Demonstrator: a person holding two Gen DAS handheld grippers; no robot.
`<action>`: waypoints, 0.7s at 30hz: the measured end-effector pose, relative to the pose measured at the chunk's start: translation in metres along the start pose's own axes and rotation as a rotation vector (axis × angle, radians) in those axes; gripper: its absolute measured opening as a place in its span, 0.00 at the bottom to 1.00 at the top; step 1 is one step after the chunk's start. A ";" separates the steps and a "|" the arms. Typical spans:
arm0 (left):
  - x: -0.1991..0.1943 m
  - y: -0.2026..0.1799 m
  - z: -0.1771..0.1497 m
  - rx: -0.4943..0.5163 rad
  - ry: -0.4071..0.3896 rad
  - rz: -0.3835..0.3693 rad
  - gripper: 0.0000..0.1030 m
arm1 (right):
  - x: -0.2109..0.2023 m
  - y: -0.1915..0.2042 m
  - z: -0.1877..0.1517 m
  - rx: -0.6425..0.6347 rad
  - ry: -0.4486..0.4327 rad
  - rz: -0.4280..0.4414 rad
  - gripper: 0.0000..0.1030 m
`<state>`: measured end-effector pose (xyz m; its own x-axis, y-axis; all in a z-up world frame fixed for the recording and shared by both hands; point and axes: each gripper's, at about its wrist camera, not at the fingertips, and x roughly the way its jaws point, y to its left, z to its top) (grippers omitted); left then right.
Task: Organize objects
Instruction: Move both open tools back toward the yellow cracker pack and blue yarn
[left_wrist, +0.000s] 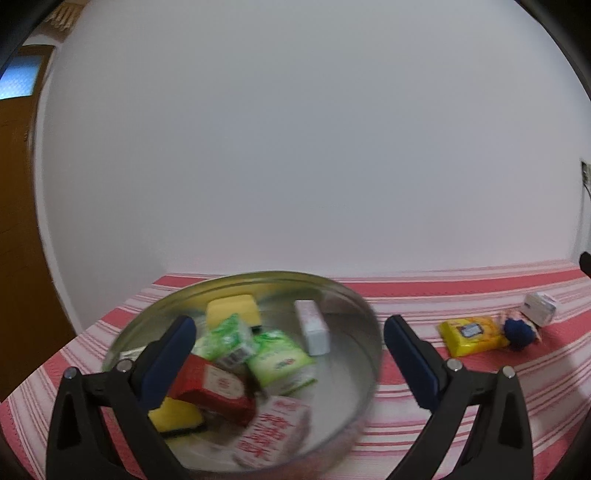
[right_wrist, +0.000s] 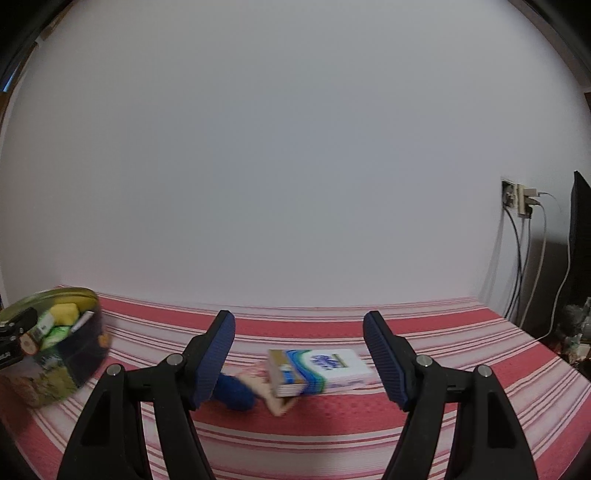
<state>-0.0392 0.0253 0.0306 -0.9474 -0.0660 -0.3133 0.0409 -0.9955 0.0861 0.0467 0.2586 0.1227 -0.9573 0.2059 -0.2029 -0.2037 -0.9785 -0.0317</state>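
Grippers both gape: left gripper (left_wrist: 290, 334) over the filled tin (left_wrist: 354, 314), right gripper (right_wrist: 299, 338) before a tissue pack (right_wrist: 321, 369).

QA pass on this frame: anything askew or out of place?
Three items are outside the round tin: a yellow packet, a blue-haired doll and a tissue pack lying across the doll. Tin contents are jumbled.

Red-and-white striped cloth (right_wrist: 443, 424) over the bench, plain white wall (right_wrist: 295, 147) behind, wall socket (right_wrist: 517, 201) with cables at 3 o'clock, wooden door (left_wrist: 18, 184) at 9 o'clock.
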 end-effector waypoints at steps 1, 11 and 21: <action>0.000 -0.005 0.001 0.005 0.003 -0.016 1.00 | 0.003 -0.003 0.000 0.002 0.004 -0.011 0.72; 0.012 -0.078 0.007 0.128 0.047 -0.153 1.00 | 0.023 -0.044 -0.001 0.153 0.059 -0.046 0.72; 0.079 -0.154 0.010 0.256 0.264 -0.224 1.00 | 0.034 -0.053 -0.005 0.213 0.101 -0.002 0.72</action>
<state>-0.1229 0.1740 0.0018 -0.8085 0.1013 -0.5797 -0.2684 -0.9401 0.2101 0.0262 0.3176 0.1128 -0.9337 0.1954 -0.3000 -0.2547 -0.9514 0.1729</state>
